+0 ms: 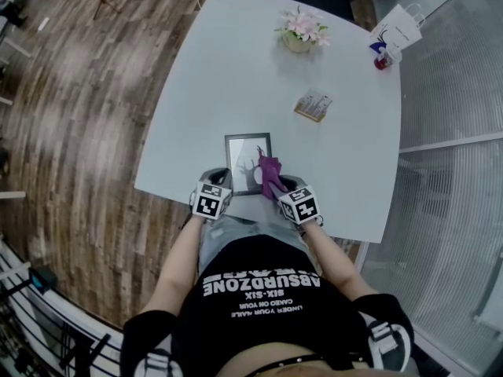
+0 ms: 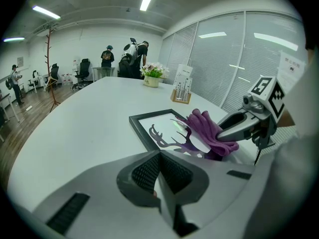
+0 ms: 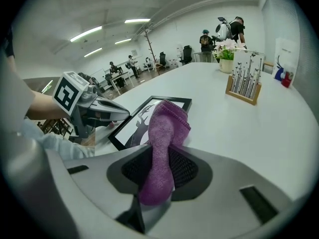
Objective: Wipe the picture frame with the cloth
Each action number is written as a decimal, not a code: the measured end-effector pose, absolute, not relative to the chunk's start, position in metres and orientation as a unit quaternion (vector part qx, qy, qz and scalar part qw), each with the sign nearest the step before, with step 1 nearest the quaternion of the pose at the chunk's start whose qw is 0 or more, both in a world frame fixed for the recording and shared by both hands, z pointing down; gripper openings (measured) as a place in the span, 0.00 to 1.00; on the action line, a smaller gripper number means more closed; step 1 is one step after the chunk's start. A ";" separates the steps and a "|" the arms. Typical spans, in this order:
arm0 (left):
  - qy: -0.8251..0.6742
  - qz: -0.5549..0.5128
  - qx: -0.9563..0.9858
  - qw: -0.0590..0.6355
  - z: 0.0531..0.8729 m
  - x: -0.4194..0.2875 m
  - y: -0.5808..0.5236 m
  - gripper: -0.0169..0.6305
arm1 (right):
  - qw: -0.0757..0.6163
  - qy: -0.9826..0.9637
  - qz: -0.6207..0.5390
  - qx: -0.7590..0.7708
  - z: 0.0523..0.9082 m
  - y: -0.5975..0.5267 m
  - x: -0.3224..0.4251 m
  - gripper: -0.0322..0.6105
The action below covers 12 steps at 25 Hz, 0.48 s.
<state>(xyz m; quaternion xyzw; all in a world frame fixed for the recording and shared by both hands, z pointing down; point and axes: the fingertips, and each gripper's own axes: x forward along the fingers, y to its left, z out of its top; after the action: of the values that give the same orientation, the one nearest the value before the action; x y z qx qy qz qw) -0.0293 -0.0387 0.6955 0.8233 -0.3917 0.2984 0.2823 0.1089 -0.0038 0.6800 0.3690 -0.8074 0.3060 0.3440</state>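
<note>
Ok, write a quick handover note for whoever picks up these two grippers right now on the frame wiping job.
Left gripper: jaws together, empty, by the near left corner of the picture frame.
Right gripper: shut on the purple cloth, whose free end appears to rest on the frame's right side.
The frame lies flat on the white table, near its edge.
Done: cloth gripped and on the frame; how much is wiped cannot be told.
Left: wipe across the glass and border, perhaps steadying the frame with the left gripper.

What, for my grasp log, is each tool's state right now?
Left tool: shut, nothing seen between its jaws.
Right tool: shut on the purple cloth.
</note>
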 end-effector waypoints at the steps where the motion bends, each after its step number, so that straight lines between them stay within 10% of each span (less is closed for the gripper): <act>1: -0.392 0.298 0.823 0.282 0.695 -0.029 -0.039 0.05 | 0.338 -0.809 0.304 0.373 0.680 -0.004 0.109 0.22; 12: -0.396 0.297 0.822 0.283 0.695 -0.030 -0.040 0.05 | 0.348 -0.806 0.286 0.383 0.678 -0.005 0.107 0.22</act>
<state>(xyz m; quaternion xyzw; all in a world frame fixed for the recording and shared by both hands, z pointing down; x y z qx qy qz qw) -0.0296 -0.0395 0.6947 0.8219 -0.3956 0.2965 0.2830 0.1073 -0.0048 0.6784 0.3832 -0.8063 0.2864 0.3478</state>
